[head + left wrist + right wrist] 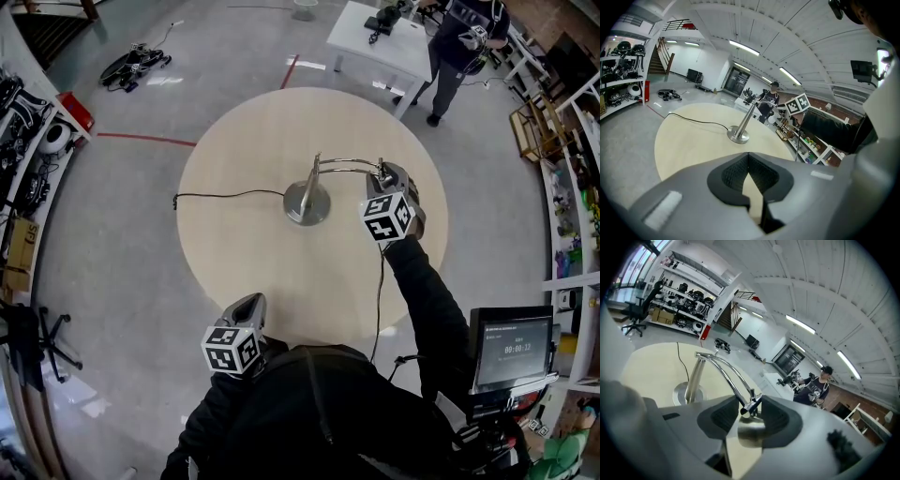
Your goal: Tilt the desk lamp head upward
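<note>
Lamp (314, 183) is standing at the middle of a round worktop (244, 262).

Risks, judged left to right:
- **Cord:** The cord (225, 195) is running to the left edge and could snag if the lamp shifts.
- **Left claw:** The left claw (749, 176) is hovering by the near edge with its jaws together and empty. It is well apart from the base (307, 204), so nothing is steadying the lamp, and a hard lift might tip or slide it.
- **Right claw:** The right claw (750, 414) is clamping the lamp head (751, 431) at the arm's right end. If the hinge is stiff, the smooth metal could slip from the pads (717, 417).

Materials, left to right:
- The worktop is showing a pale, matte wood look.
- The cord is thin and black.
- The base is a round brushed-metal disc.
- The stem (695, 376) is a straight tube.
- Two thin curved chrome rods (726, 380) are carrying a small, rounded, satin-metal head.
- The claws are grey plastic with dark ribbed pads.
</note>
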`<state>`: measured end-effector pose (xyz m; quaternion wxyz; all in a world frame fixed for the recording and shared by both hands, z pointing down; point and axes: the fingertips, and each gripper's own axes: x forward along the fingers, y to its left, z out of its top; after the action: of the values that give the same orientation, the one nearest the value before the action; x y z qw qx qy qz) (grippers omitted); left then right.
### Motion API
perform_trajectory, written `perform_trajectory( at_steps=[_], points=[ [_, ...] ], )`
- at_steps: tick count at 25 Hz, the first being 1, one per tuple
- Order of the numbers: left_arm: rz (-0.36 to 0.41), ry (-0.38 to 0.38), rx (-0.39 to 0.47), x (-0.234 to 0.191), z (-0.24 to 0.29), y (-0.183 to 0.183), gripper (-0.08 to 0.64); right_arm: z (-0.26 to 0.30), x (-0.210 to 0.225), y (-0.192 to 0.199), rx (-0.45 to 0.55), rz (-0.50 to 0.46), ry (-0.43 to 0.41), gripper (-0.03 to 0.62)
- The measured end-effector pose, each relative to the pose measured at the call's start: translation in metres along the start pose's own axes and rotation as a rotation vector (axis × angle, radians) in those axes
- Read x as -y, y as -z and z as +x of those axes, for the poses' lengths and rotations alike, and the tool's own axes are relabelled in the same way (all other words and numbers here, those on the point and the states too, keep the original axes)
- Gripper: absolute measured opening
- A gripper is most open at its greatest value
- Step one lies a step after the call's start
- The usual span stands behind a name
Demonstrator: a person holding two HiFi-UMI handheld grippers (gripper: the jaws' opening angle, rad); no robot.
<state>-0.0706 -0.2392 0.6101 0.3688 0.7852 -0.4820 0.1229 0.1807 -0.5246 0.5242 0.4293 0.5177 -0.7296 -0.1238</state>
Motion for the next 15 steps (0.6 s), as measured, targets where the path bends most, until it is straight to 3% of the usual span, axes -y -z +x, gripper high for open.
perform_trajectory(
  at_steps=[10,15],
  points=[
    [-0.017,-0.009,-0.006,-0.004,-0.003,0.003,0.006,0.011,0.015,-0.01,0.051,-0.172,-0.058,0.153],
    [-0.026,-0.013,-0.007,-0.005,-0.003,0.003,0.006,0.01,0.023,-0.027,0.07,-0.297,-0.02,0.153]
  ],
)
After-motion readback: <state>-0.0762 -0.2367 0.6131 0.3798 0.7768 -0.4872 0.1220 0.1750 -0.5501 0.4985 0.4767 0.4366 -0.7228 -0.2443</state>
